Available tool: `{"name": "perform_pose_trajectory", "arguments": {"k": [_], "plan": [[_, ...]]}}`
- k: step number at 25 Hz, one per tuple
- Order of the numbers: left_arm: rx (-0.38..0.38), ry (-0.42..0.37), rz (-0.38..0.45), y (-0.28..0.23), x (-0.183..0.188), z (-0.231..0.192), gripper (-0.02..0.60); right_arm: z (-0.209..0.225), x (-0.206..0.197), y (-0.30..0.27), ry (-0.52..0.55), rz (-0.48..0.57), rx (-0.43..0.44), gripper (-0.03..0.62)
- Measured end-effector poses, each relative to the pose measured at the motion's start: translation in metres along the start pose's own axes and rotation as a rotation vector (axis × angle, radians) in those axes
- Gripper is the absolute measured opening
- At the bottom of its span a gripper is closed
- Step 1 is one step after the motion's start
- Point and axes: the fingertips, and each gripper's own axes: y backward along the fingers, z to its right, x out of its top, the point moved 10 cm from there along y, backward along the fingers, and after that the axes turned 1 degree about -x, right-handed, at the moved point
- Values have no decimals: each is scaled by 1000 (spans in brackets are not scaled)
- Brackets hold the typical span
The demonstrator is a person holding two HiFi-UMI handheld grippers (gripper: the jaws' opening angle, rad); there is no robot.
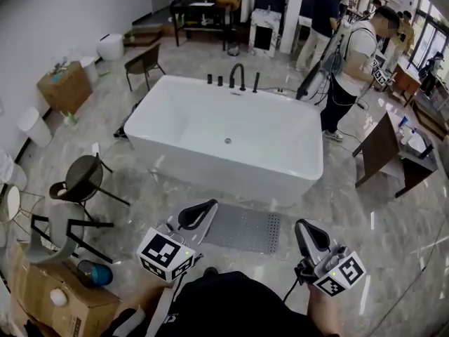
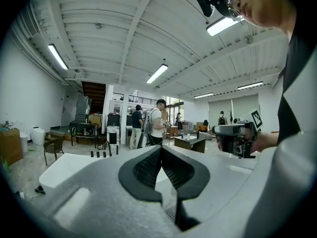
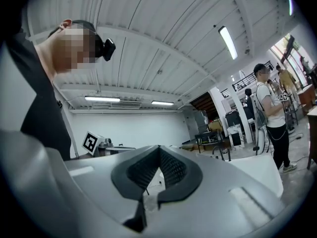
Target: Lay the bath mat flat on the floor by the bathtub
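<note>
With both tools pointing level toward the tub, I read the left tool as fully closed: in the left gripper view its two dark pads meet at the tip and nothing sits between them. The right tool is in the same condition, pads together and empty in the right gripper view. Each tool carries its marker cube on the near side. The grey bath mat lies spread flat on the marble floor, its long side running along the near wall of the white bathtub and close beside it. In the head view the mat sits between the two tools; the left tool overlaps the mat's left end, while the right tool stands apart from its right end. Neither tool grips the mat. A black faucet stands on the tub's far rim. Two dark chairs and a cardboard box stand to the left, well apart from the mat. A person in a white shirt stands beyond the tub's right end.
</note>
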Motion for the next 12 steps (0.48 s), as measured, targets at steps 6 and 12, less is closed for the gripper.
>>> {"name": "perform_pose_trajectory", "arguments": {"k": [6, 12], "plan": [[-26, -16, -21, -15, -5, 9, 6, 3, -19, -1, 27, -48, -16, 0], [-20, -15, -18, -13, -7, 5, 6, 1, -23, -1, 32, -57, -26, 0]]}}
